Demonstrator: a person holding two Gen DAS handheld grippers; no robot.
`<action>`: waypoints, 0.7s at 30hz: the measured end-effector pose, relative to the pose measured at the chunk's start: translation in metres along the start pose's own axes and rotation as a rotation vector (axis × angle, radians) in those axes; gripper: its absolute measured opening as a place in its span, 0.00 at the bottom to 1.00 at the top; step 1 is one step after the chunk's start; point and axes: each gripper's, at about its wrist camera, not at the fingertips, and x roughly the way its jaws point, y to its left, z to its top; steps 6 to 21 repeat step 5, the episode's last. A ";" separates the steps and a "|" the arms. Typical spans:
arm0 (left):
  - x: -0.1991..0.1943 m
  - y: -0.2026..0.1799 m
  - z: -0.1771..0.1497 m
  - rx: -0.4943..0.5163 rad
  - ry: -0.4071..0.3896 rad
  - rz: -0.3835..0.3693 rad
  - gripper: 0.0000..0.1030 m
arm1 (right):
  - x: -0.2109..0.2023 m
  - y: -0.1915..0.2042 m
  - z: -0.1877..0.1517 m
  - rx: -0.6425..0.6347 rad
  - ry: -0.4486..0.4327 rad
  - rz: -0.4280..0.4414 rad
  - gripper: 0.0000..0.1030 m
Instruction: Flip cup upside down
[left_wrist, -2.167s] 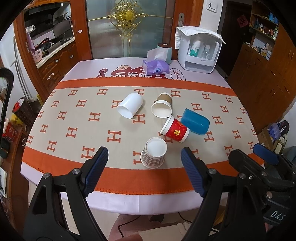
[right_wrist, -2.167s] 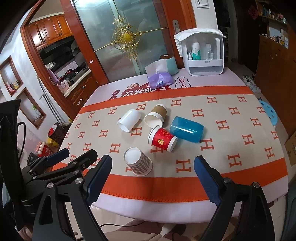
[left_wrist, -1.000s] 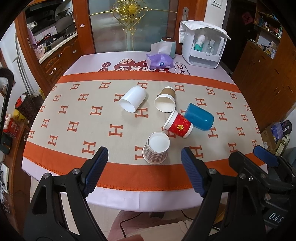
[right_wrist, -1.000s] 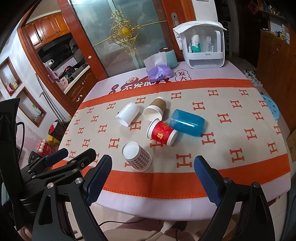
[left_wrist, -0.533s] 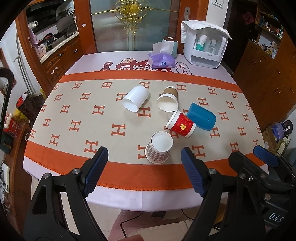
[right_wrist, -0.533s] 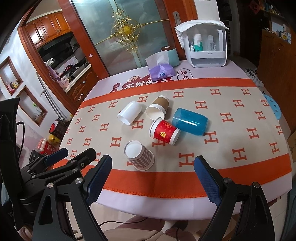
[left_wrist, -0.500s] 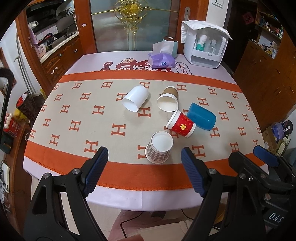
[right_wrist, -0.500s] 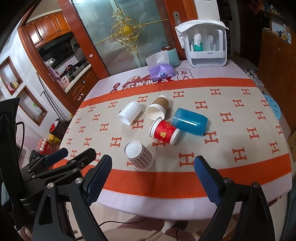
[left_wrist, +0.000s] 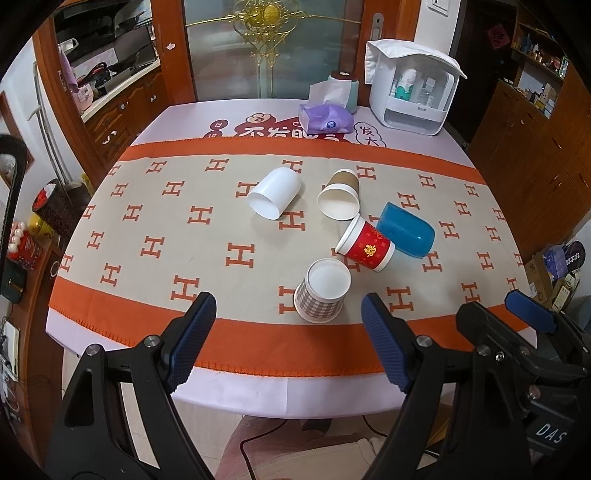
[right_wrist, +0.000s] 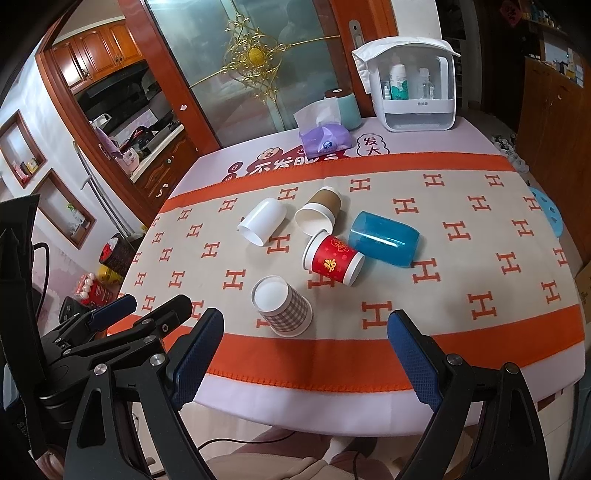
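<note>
Several cups sit on the table runner (left_wrist: 155, 221). A checked paper cup (left_wrist: 322, 291) (right_wrist: 282, 308) stands upside down nearest me. A red paper cup (left_wrist: 366, 248) (right_wrist: 334, 260), a blue plastic cup (left_wrist: 405, 233) (right_wrist: 384, 238), a brown paper cup (left_wrist: 340, 198) (right_wrist: 318, 213) and a white cup (left_wrist: 275, 196) (right_wrist: 262, 220) lie on their sides behind it. My left gripper (left_wrist: 288, 341) is open and empty above the table's near edge, short of the checked cup. My right gripper (right_wrist: 304, 350) is open and empty, also at the near edge.
A purple tissue pack (left_wrist: 325, 119), a teal roll (left_wrist: 347, 92) and a white storage box (left_wrist: 412, 86) stand at the table's far side. Wooden cabinets (left_wrist: 532, 155) line the right; a kitchen doorway (left_wrist: 110, 74) is at left.
Both grippers have moved slightly forward toward the cups, which now appear a little nearer. The cups have not moved. Both grippers stay open.
</note>
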 end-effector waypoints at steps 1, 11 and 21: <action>0.000 0.000 0.000 0.000 0.001 0.000 0.77 | 0.001 0.002 -0.002 0.000 0.002 0.000 0.89; 0.003 0.002 0.000 -0.005 0.012 0.000 0.77 | 0.009 0.008 -0.003 0.000 0.013 0.006 0.89; 0.003 0.002 0.000 -0.005 0.012 0.000 0.77 | 0.009 0.008 -0.003 0.000 0.013 0.006 0.89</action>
